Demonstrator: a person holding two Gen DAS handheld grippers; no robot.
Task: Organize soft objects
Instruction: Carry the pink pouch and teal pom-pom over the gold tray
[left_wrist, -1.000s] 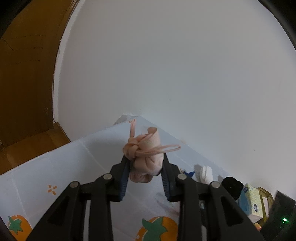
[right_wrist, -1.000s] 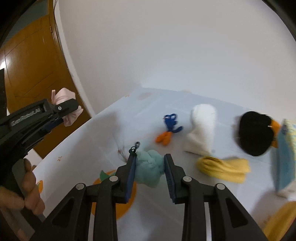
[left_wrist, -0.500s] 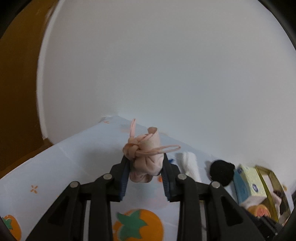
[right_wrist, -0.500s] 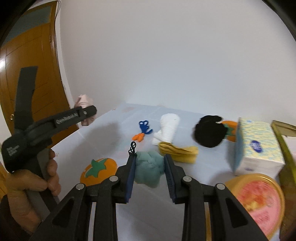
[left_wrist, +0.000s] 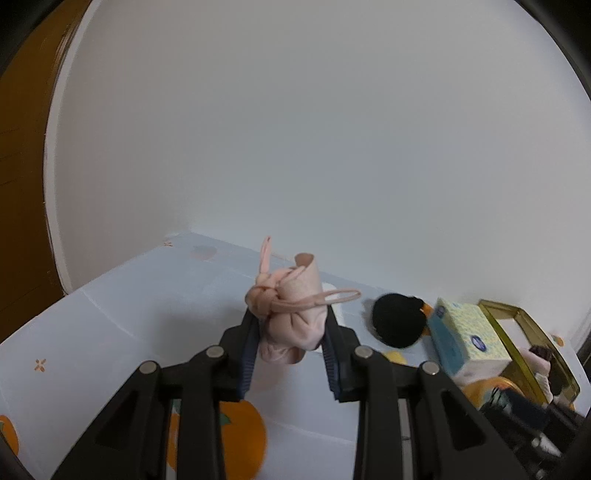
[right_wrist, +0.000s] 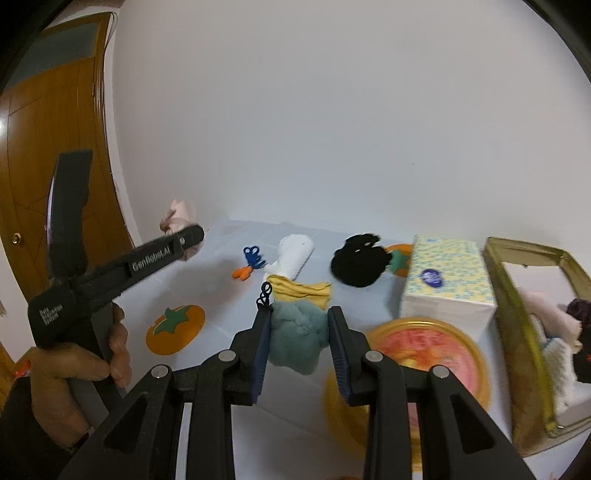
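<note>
**Both grippers carry soft bundles above the bench**

The left gripper (left_wrist: 290, 332) pinches a pink cloth bundle (left_wrist: 291, 317) between its fingers, with a thin loop of cord sticking out sideways. The right gripper (right_wrist: 299, 332) pinches a teal bundle (right_wrist: 297, 332) the same way. Both bundles are held clear of the bench (right_wrist: 221, 295), which has a pale cover printed with orange fruit.

On the bench lie a white roll (right_wrist: 293, 254), a yellow cloth (right_wrist: 303, 290), a black bundle (right_wrist: 358, 264) and a small blue and orange toy (right_wrist: 249, 262). To the right stand a tissue box (right_wrist: 447, 277) and, beside it, an open gold-rimmed container (right_wrist: 506, 295) already holding a few soft things. A round orange lid (right_wrist: 424, 347) sits just under the right gripper.

The container looks like the drop-off. Risks from here: the pink bundle's loose loop could catch on the container rim or the tissue box, dragging it out of the grip. Each soft bundle is squeezed only partway, so a quick swing might let one slip. With both grippers heading to one opening, they could collide.
</note>
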